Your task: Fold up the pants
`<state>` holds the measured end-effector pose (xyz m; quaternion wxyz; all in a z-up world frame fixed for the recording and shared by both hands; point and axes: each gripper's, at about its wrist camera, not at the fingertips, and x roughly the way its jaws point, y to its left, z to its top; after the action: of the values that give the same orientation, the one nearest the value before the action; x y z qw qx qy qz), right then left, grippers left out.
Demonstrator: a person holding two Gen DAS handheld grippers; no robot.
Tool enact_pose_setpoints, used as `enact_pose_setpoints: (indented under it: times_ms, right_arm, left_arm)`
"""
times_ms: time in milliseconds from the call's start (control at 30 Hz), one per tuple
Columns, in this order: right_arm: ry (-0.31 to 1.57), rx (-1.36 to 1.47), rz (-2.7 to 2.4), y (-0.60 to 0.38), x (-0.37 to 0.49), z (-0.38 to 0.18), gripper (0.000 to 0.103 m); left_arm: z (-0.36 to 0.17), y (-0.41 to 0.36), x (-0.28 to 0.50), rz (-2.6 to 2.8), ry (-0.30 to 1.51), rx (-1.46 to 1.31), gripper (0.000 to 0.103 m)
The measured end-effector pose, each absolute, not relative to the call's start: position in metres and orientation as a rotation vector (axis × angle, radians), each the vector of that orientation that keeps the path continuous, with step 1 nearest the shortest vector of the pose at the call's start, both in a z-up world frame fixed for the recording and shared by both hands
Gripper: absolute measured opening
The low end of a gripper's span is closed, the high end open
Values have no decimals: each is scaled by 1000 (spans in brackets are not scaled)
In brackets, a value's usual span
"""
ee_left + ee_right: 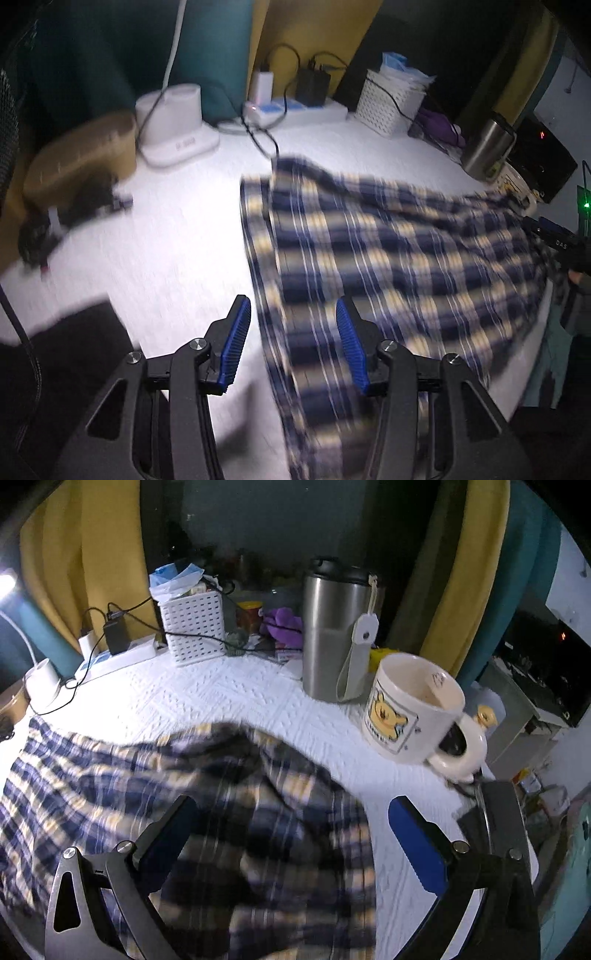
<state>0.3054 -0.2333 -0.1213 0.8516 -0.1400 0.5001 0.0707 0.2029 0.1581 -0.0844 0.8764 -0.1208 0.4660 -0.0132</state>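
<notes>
Counting one plaid pants, one mug, one tumbler.

Pants spread on table, mug right of them, tumbler behind mug, basket left of tumbler

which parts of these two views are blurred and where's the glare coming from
Left wrist view: the plaid pants and the clutter at left smear with motion, and the white tabletop is blown out. Right wrist view: the pants blur, the mug and steel tumbler stay sharp, and a bright lamp flares at the left edge.
</notes>
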Motion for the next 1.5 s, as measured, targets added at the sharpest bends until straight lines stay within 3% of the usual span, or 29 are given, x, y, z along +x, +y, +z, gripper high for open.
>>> enact_pose_setpoints:
  times_ms: [533, 600, 633, 667, 733, 900, 1300, 1467, 1500]
  right_arm:
    - [1072, -128, 87, -295, 219, -117, 103]
    - [1086, -105, 94, -300, 213, -120, 103]
    - [1092, -90, 102, -303, 210, -123, 103]
    - [1098, -79, 108, -303, 210, -125, 103]
    - [1112, -58, 123, -304, 207, -130, 97]
    - [1121, -41, 154, -300, 206, -137, 97]
    - [1126, 58, 181, -299, 211, -146, 96]
    - [1106, 74, 191, -299, 212, -147, 81]
    - [1100, 72, 188, -300, 213, -147, 67]
  left_arm:
    - [-104, 126, 145, -41, 988, -355, 47]
    - [-107, 123, 143, -39, 984, -340, 38]
    - [-109, 121, 143, -28, 983, -325, 18]
    - [-110, 121, 142, -19, 986, -316, 7]
    - [-106, 121, 137, 7, 960, -306, 4]
    - [-76, 131, 122, 96, 874, -255, 3]
    - [-104, 128, 110, 133, 1011, -268, 3]
    - [-93, 129, 109, 126, 1012, -285, 4]
    - [-91, 129, 108, 128, 1008, -283, 5]
